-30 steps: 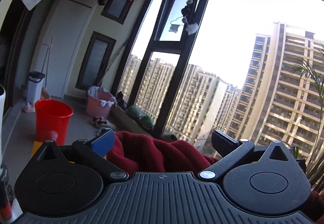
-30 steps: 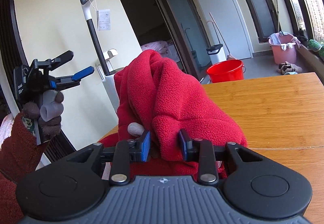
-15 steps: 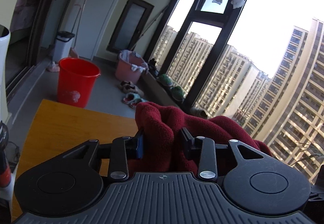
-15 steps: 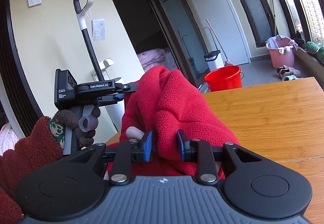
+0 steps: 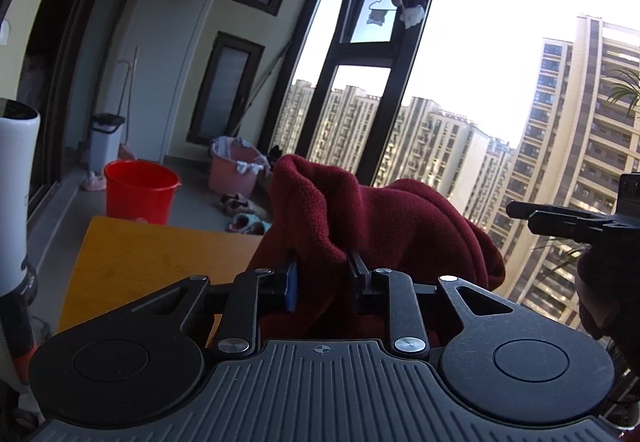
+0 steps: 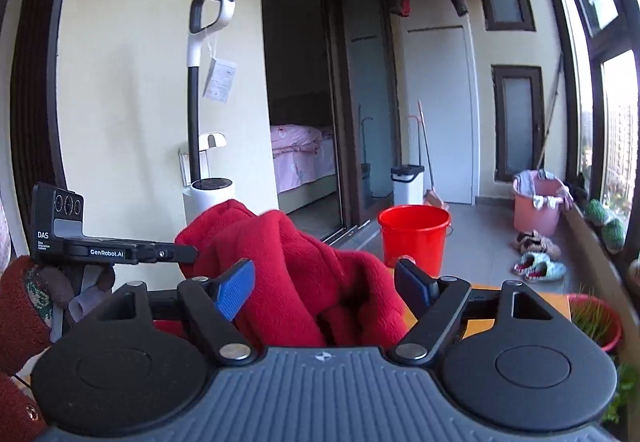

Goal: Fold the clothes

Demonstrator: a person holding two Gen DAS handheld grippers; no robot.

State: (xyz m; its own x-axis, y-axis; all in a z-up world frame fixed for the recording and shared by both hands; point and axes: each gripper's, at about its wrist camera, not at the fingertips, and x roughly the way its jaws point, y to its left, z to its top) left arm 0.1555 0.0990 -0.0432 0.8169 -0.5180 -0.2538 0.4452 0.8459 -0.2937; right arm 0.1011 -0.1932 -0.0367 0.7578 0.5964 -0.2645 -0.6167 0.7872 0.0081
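Clutching a bunched fold of a red fleece garment (image 5: 360, 210), the left gripper (image 5: 322, 274) is clenched on the cloth, its two fingers pressed against either side of the fabric. The garment rises in a soft peak ahead of that gripper and drapes to the right, lifted above the orange wooden surface (image 5: 140, 254), whose bare part shows to the left. At the far right of the left wrist view, the dark outline of the other tool juts in against sunlit apartment towers (image 5: 460, 146).

From the right wrist view, the right gripper (image 6: 324, 282) stands released, its blue-padded fingers (image 6: 236, 288) spread wide on either side of the same red fleece (image 6: 304, 274), which is heaped between them. Whether the pads touch the cloth cannot be told. To the left, a gloved hand (image 6: 28, 302) holds the left gripper's handle, its tip reaching into the fleece.

Beyond, a red bucket (image 6: 414, 238) sits on the balcony floor, with a pink basin (image 6: 536, 208) and slippers (image 6: 538, 266) near the window, and an upright vacuum (image 6: 200, 102) against the wall.
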